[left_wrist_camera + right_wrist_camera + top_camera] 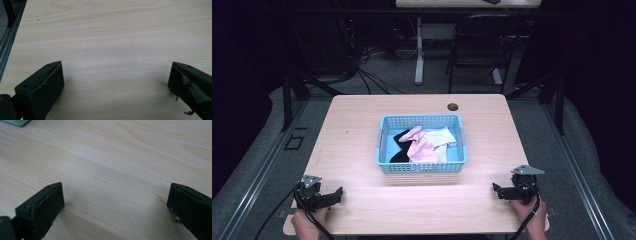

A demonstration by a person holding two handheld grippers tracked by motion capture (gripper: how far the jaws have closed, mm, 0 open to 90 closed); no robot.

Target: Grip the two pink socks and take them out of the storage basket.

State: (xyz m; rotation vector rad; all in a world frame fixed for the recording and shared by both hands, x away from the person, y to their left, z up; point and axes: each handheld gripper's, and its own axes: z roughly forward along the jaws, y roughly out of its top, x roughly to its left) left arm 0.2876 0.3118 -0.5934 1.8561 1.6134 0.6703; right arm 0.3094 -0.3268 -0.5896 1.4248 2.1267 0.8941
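Basket (421, 145) between, beyond both grippers

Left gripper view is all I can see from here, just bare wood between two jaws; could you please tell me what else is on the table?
Observer: A blue basket sits mid-table, well ahead of both grippers.
Operator: Thank you. Is there anything in it?
Observer: Yes, a heap of cloth items: a pink piece on top, a black one to its left and a white one to its right.
Operator: And where is the other gripper, please?
Observer: The right gripper is at the table's near right corner, held by a hand. Its jaws stand wide apart over bare wood and grip nothing.
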